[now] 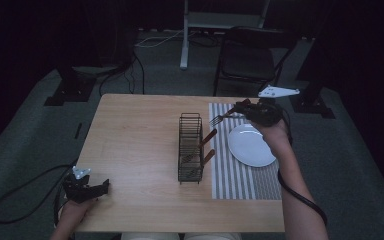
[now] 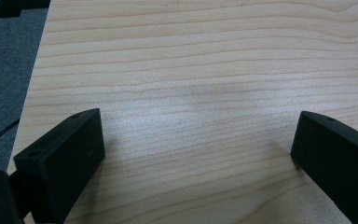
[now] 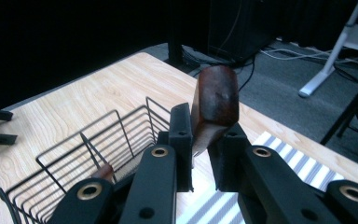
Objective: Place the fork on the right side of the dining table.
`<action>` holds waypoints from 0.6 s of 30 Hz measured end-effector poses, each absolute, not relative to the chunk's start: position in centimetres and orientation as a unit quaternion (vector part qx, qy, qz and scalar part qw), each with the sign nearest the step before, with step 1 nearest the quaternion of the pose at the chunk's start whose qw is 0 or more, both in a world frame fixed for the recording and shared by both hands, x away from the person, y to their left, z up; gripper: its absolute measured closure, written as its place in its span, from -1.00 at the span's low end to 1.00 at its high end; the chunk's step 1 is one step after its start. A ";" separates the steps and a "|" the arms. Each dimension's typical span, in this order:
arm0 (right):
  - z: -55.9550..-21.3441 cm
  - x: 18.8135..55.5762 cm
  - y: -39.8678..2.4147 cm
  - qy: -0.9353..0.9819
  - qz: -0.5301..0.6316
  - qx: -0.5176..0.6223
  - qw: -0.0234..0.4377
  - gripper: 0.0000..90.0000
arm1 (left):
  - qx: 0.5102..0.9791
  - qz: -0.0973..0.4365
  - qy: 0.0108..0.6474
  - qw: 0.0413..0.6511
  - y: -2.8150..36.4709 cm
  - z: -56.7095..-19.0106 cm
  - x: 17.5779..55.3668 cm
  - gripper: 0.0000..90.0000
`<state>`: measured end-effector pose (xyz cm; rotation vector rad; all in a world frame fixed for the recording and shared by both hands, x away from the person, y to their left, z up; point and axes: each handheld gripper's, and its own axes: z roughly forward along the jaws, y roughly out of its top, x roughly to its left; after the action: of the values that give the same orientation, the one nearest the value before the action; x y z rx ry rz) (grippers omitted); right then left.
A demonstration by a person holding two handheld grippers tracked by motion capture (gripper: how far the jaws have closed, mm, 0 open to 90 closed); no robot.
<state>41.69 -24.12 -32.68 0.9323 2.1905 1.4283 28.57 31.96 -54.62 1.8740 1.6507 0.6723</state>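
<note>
My right gripper [image 1: 240, 111] is over the far end of the striped placemat [image 1: 240, 180], shut on a fork's [image 1: 216, 120] wooden handle [image 3: 214, 98]. The tines point left toward the black wire basket [image 1: 190, 147], a little above the table. In the right gripper view the jaws of the right gripper [image 3: 200, 135] pinch the brown handle, and the basket [image 3: 98, 149] lies below and to the left. Two wooden-handled utensils [image 1: 209, 136] lean in the basket. My left gripper [image 1: 105, 186] rests open at the table's near left corner, with bare wood between the jaws of the left gripper [image 2: 198, 135].
A white plate [image 1: 252, 145] sits on the placemat right of the basket, just under my right forearm. Beyond the table stand a dark chair [image 1: 250, 55] and a white stand [image 1: 185, 40]. Cables trail on the grey floor at left.
</note>
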 end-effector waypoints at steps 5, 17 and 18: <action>-34.0 40.7 -25.2 0.772 0.503 0.344 0.182 0.79 | 0.697 0.250 0.614 0.275 32.0 -54.6 28.6 -0.93; -37.0 37.3 -26.6 0.761 0.498 0.370 0.190 0.79 | 0.697 0.250 0.614 0.274 32.0 -54.6 28.6 -0.93; -37.3 36.9 -26.7 0.759 0.497 0.374 0.191 0.79 | 0.697 0.250 0.614 0.275 32.0 -54.6 28.6 -0.93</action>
<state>36.86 -26.73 -37.27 1.0507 2.1318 1.3971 28.57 31.96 -54.63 1.8728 1.6502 0.6734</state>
